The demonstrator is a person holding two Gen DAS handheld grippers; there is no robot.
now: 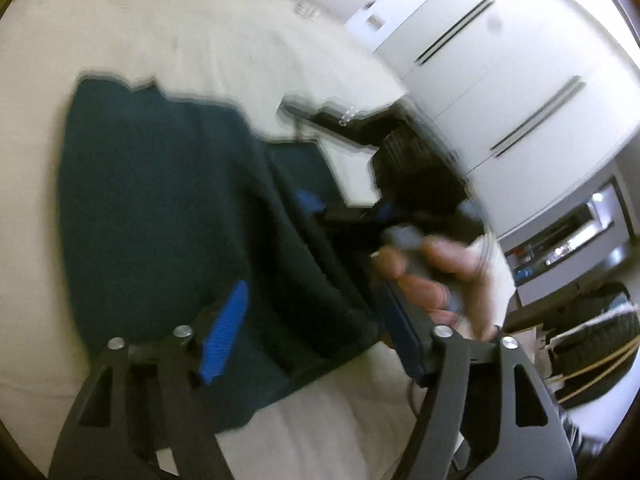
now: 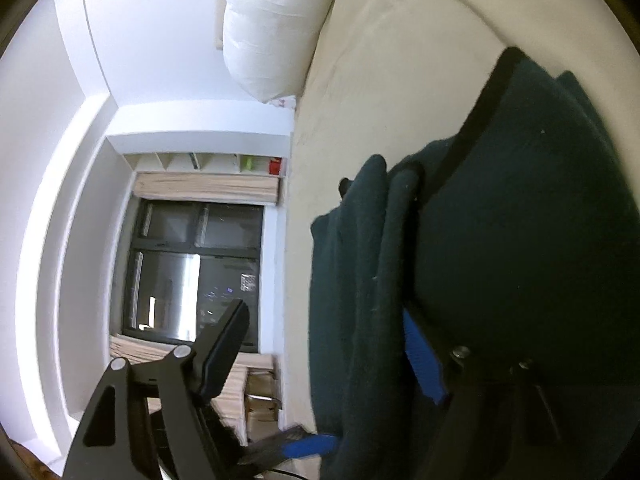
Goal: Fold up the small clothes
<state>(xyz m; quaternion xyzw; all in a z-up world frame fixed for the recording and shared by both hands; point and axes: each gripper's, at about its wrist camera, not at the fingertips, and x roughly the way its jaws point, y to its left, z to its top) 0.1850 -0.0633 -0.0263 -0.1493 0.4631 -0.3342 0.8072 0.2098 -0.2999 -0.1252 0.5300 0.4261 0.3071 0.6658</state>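
Observation:
A dark teal garment [image 1: 160, 208] lies on a cream bed sheet [image 1: 200, 52]; the left wrist view is motion-blurred. My left gripper [image 1: 312, 340] is open, its jaws wide apart over the garment's near edge, one blue pad [image 1: 224, 336] on the cloth. The right gripper's black body shows there [image 1: 416, 176], held by a hand [image 1: 424, 276]. In the right wrist view the garment [image 2: 500, 240] is bunched into folds against my right gripper [image 2: 332, 348], which is open: left finger [image 2: 224, 352] free in the air, right blue pad [image 2: 420, 356] against the cloth.
White wardrobe doors [image 1: 500, 72] and a shelf with clutter [image 1: 568, 240] stand beyond the bed. A rolled white duvet [image 2: 276, 28] sits at the bed's head. A dark window [image 2: 196, 272] with blinds and stacked boxes [image 2: 256, 396] is beside the bed.

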